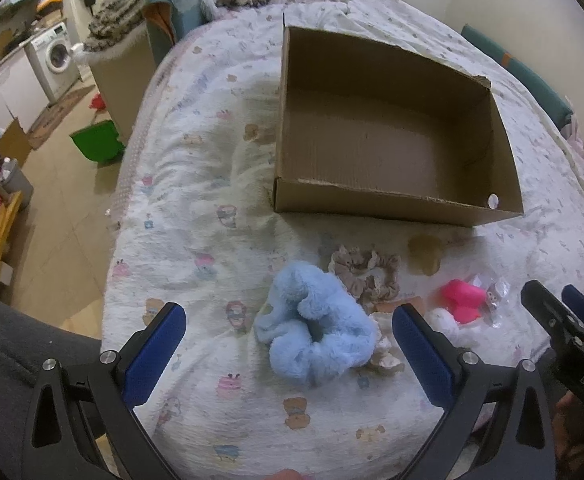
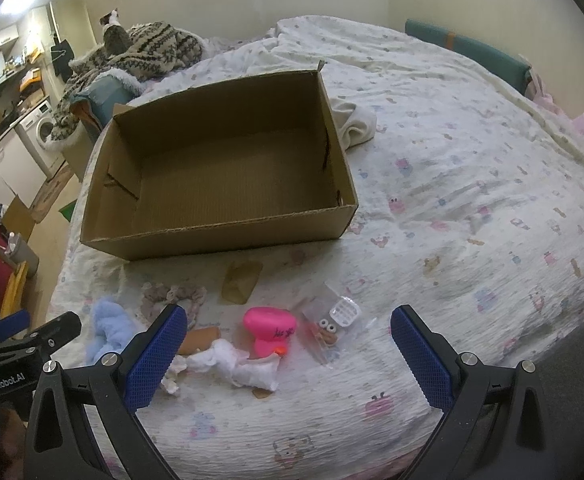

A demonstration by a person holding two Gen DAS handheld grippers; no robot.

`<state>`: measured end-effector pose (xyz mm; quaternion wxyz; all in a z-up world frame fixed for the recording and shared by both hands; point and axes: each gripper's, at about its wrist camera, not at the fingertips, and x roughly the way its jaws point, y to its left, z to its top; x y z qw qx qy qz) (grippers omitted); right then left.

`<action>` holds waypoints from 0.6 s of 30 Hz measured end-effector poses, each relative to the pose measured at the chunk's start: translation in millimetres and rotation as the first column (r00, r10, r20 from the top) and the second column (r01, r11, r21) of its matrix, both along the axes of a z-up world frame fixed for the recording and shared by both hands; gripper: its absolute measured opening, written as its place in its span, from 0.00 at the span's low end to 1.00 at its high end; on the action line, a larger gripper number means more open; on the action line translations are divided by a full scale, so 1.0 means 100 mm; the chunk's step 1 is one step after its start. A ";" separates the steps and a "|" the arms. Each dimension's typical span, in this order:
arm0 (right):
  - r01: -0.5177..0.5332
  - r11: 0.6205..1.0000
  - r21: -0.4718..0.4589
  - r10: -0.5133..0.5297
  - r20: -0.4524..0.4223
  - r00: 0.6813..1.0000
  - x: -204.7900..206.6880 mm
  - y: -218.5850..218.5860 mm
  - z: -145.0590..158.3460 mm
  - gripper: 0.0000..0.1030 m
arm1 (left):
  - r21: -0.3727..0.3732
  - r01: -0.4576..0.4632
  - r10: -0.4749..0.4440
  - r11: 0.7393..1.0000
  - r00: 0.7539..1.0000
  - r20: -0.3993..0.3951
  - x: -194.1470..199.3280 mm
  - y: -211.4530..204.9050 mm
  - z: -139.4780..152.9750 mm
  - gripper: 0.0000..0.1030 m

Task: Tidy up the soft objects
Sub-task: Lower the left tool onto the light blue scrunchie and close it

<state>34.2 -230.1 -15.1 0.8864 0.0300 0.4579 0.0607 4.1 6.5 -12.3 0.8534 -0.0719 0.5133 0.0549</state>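
Both grippers stand wide open and hold nothing. The left gripper (image 1: pixel 288 336) hovers over the bed (image 1: pixel 196 208) with the blue scrunchie (image 1: pixel 312 328) between its fingers, nearer the right-hand finger than the left-hand one. The beige scrunchie (image 1: pixel 366 272) lies just beyond the fingertips, touching the blue one on its far side. The cardboard box (image 1: pixel 392 208) sits well beyond the fingertips and holds nothing.

The right gripper (image 2: pixel 288 338) has the pink toy (image 2: pixel 268 328) and the white cloth (image 2: pixel 244 364) between its fingers; the clear bag (image 2: pixel 332 332) lies beside the toy, toward the right-hand finger.

Likely faults from here:
- The small things lie crowded together — a close on the blue scrunchie may also snag the beige one or the frilled piece hidden partly behind the left gripper's right-hand finger.
- Fluffy fabric compresses; a shallow grip may slip during the carry to the box.
- A low approach may pinch the quilt and drag the pile.
- The grippers work near one another — simultaneous reaches risk a collision.

Readable writing: "GenRobot.AI" on the left gripper's body in the right wrist view. The left wrist view shows letters on the right gripper's body, only partly legible. Black marks on the pink toy cannot be read.
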 end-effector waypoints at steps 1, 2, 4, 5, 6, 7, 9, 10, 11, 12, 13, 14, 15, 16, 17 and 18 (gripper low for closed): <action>0.002 1.000 -0.004 -0.002 -0.002 1.000 0.01 0.00 0.00 1.00 | -0.003 0.003 -0.003 1.000 1.000 -0.013 0.03 0.02 0.01 1.00; 0.005 1.000 -0.002 -0.005 -0.005 1.000 0.01 -0.01 0.00 1.00 | -0.008 -0.002 0.001 1.000 1.000 -0.020 0.06 0.05 0.03 1.00; 0.016 1.000 0.011 -0.016 -0.013 1.000 0.01 -0.04 0.00 1.00 | -0.019 -0.023 0.023 1.000 0.999 -0.033 0.12 0.13 0.06 1.00; 0.021 1.000 0.020 -0.021 -0.016 1.000 0.02 -0.06 0.00 1.00 | -0.025 -0.040 0.039 0.999 0.998 -0.042 0.14 0.18 0.07 1.00; 0.027 0.999 0.028 -0.027 -0.019 0.999 0.02 -0.09 0.00 1.00 | -0.035 -0.060 0.058 0.998 0.997 -0.055 0.17 0.23 0.07 1.00; 0.034 0.999 0.036 -0.033 -0.024 0.999 0.02 -0.11 0.00 1.00 | -0.057 -0.085 0.081 0.995 0.994 -0.076 0.21 0.31 0.05 1.00; 0.051 0.997 0.058 -0.048 -0.041 0.998 0.04 -0.17 -0.02 1.00 | -0.094 -0.120 0.107 0.988 0.986 -0.127 0.27 0.41 -0.02 1.00; 0.056 0.996 0.066 -0.053 -0.052 0.997 0.05 -0.18 -0.03 1.00 | -0.112 -0.131 0.113 0.985 0.982 -0.151 0.29 0.44 -0.06 1.00; 0.059 0.996 0.072 -0.055 -0.064 0.996 0.06 -0.19 -0.05 1.00 | -0.126 -0.140 0.118 0.982 0.978 -0.172 0.31 0.45 -0.10 1.00; 0.062 0.995 0.076 -0.056 -0.077 0.995 0.07 -0.20 -0.07 1.00 | -0.136 -0.144 0.117 0.980 0.975 -0.191 0.32 0.45 -0.14 1.00; 0.063 0.995 0.079 -0.057 -0.087 0.995 0.08 -0.20 -0.09 1.00 | -0.144 -0.142 0.110 0.979 0.972 -0.209 0.33 0.44 -0.20 1.00; 0.064 0.994 0.085 -0.056 -0.096 0.994 0.08 -0.20 -0.10 1.00 | -0.146 -0.137 0.103 0.980 0.970 -0.222 0.34 0.42 -0.24 1.00; 0.064 0.994 0.090 -0.054 -0.104 0.993 0.09 -0.20 -0.11 1.00 | -0.149 -0.133 0.093 0.980 0.965 -0.244 0.36 0.39 -0.30 1.00; 0.063 0.994 0.094 -0.053 -0.109 0.993 0.10 -0.20 -0.12 1.00 | -0.162 -0.131 0.084 0.978 0.960 -0.269 0.38 0.36 -0.38 1.00; 0.062 0.994 0.094 -0.051 -0.113 0.992 0.10 -0.19 -0.12 1.00 | -0.176 -0.130 0.077 0.976 0.956 -0.282 0.39 0.34 -0.43 1.00; 0.059 0.994 0.093 -0.048 -0.116 0.992 0.10 -0.18 -0.12 1.00 | -0.186 -0.127 0.068 0.974 0.953 -0.294 0.40 0.30 -0.48 1.00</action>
